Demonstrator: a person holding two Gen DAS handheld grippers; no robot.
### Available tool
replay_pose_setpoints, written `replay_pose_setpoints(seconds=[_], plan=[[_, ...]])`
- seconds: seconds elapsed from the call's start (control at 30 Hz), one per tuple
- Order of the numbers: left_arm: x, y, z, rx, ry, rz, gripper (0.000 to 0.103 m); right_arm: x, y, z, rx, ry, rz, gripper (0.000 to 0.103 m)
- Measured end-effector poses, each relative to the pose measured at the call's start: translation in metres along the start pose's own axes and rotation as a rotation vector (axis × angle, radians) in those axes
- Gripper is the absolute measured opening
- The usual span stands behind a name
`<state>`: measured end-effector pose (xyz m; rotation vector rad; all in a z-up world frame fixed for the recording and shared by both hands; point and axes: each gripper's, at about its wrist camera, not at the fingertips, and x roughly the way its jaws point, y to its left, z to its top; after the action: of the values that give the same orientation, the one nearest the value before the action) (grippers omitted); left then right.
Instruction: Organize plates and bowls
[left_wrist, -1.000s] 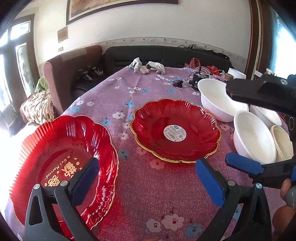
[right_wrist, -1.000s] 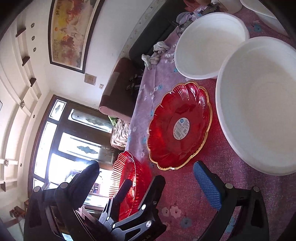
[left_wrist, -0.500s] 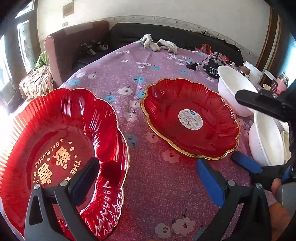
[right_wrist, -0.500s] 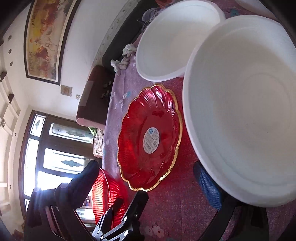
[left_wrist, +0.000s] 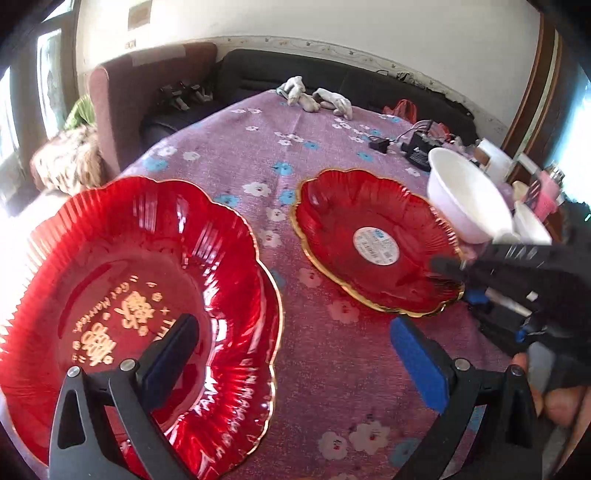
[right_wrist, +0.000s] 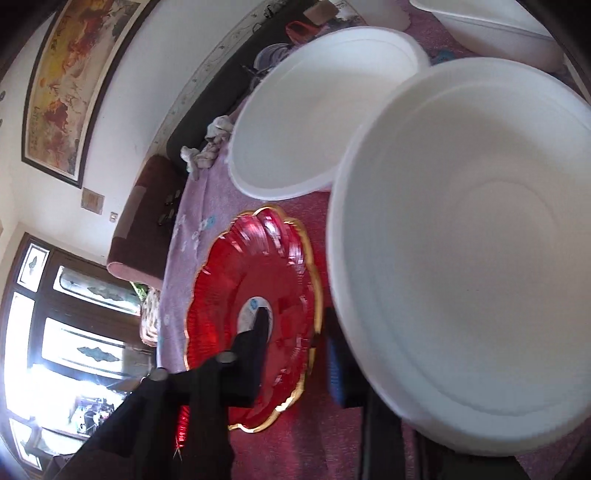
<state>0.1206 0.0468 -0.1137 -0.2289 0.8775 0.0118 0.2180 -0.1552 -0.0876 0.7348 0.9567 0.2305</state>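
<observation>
Right tool: a second ago spread wide above the white bowls, now at the right rim of the sticker plate; jaws just closed, nipping that gold-edged rim, black finger over, blue pad under.

Left tool: wide open, nothing gripped, straddling the near right rim of the lettered plate; nearer to that plate than before.

Both red plates on the flowered desk, lettered left, sticker plate right, bowls far right.

Writing: gold "Get Married" with gold Chinese characters; rim lettering not legible. Round white sticker, print too small to read.
</observation>
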Motion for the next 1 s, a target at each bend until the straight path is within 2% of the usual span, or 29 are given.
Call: replay_pose_setpoints(seconds=[0.13,0.27,0.4,0.5,0.67,0.87,1.0], plan=[[0.006,0.009,0.005,-0.081,0.052,-0.106,0.103,-0.001,-0.008,0.003,-0.004,0.017,0.02,0.008],[0.007,0.014,0.009,-0.136,0.065,-0.134,0.103,-0.005,-0.006,-0.002,-0.026,0.008,0.012,0.007],[0.006,0.012,0.014,-0.144,0.097,-0.138,0.103,-0.008,-0.009,-0.003,-0.021,0.029,0.033,0.007],[-0.003,0.011,0.019,-0.133,0.082,-0.113,0.103,-0.01,-0.009,-0.006,-0.028,0.041,0.031,0.007],[-0.017,0.016,0.022,-0.157,0.099,-0.125,0.103,-0.019,-0.015,-0.015,-0.032,0.059,0.036,0.007],[-0.037,0.009,0.007,-0.132,0.102,-0.11,0.103,-0.034,-0.024,-0.028,-0.039,0.083,0.05,0.007],[-0.048,0.003,-0.012,-0.118,0.128,-0.13,0.103,-0.05,-0.034,-0.042,-0.046,0.086,0.06,0.006]])
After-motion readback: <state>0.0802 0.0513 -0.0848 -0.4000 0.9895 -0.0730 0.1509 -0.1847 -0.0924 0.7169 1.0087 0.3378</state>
